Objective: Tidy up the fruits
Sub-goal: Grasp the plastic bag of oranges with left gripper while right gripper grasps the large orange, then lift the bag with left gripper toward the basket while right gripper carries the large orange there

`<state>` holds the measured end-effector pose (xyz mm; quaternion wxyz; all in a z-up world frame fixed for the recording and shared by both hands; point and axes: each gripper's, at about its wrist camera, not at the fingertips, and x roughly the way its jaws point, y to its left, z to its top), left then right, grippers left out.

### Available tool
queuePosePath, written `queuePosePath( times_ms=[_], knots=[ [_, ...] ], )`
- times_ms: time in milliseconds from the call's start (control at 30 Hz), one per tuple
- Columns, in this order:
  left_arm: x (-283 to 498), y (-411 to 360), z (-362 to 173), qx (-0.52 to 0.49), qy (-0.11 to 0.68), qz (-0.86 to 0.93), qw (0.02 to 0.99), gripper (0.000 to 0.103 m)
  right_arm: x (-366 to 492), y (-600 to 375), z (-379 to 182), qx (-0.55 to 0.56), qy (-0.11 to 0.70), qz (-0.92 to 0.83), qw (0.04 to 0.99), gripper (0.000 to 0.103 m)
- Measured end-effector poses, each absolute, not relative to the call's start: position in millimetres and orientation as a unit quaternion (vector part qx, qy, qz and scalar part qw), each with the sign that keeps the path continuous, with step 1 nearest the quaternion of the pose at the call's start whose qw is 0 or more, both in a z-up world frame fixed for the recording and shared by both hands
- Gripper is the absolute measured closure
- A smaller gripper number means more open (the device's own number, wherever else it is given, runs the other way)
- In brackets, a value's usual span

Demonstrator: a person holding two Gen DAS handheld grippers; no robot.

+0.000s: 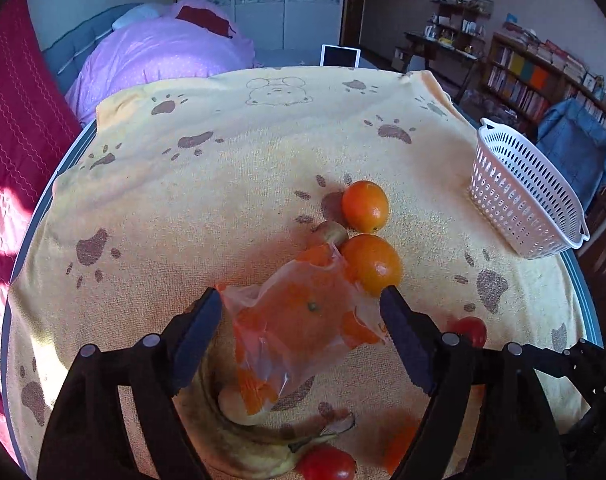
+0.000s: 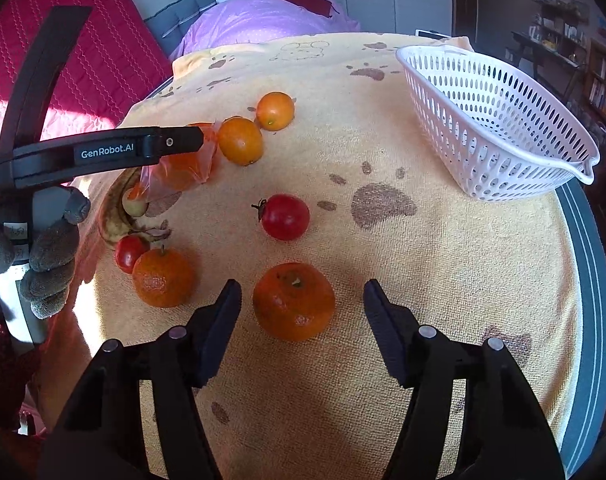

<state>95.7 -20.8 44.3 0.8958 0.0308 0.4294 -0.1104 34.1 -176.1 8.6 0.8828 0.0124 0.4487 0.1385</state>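
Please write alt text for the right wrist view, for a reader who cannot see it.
The open right gripper frames a mandarin on a yellow towel, not touching it. Beyond lie a red tomato, more oranges and a white basket; the left gripper is at a plastic bag.

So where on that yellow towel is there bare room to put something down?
The far half of the yellow paw-print towel is bare, and so is the stretch between the red tomato and the white plastic basket. It is crowded around the orange plastic bag and the spotted banana.
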Motion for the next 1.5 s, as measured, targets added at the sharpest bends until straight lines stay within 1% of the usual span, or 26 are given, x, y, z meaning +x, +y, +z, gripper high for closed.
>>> queuePosePath(
  times_ms=[33, 100, 300, 633, 667, 733, 833, 967, 1233, 1500],
  knots=[
    [98.0, -20.7, 42.0, 0.03, 0.432, -0.109, 0.895, 0.022, 35.1, -175.7, 7.7, 0.014, 0.451, 0.14, 0.881, 0.045],
    [101.8, -19.0, 37.5, 0.029, 0.437, -0.105, 0.893, 0.022, 36.7, -174.8, 6.0, 0.014, 0.454, 0.142, 0.879, 0.052],
    [105.3, -18.3, 34.4, 0.03, 0.434, -0.109, 0.894, 0.022, 37.8, -174.7, 4.9, 0.02, 0.456, 0.147, 0.878, 0.061],
    [101.6, -28.1, 24.6, 0.043, 0.449, -0.138, 0.882, 0.023, 36.0, -176.0, 5.7, 0.026, 0.455, 0.146, 0.878, 0.061],
    [101.6, -30.0, 23.6, 0.044, 0.449, -0.139, 0.881, 0.025, 35.6, -176.6, 5.9, 0.027, 0.454, 0.146, 0.878, 0.061],
    [101.5, -32.5, 23.3, 0.044, 0.449, -0.143, 0.881, 0.033, 34.8, -177.7, 6.2, 0.028, 0.453, 0.145, 0.879, 0.061],
    [100.4, -33.7, 24.9, 0.045, 0.445, -0.14, 0.883, 0.036, 32.5, -180.7, 7.6, 0.032, 0.452, 0.142, 0.88, 0.061],
    [94.9, -31.2, 30.7, 0.041, 0.437, -0.135, 0.888, 0.041, 29.7, -184.2, 11.2, 0.038, 0.449, 0.142, 0.881, 0.061],
    [78.5, -19.4, 59.0, 0.017, 0.408, -0.127, 0.904, 0.042, 24.7, -190.0, 24.3, 0.051, 0.433, 0.141, 0.889, 0.061],
    [64.2, -28.6, 82.7, 0.016, 0.383, -0.133, 0.914, 0.042, 30.3, -215.3, 53.2, 0.075, 0.395, 0.113, 0.909, 0.061]
  ],
)
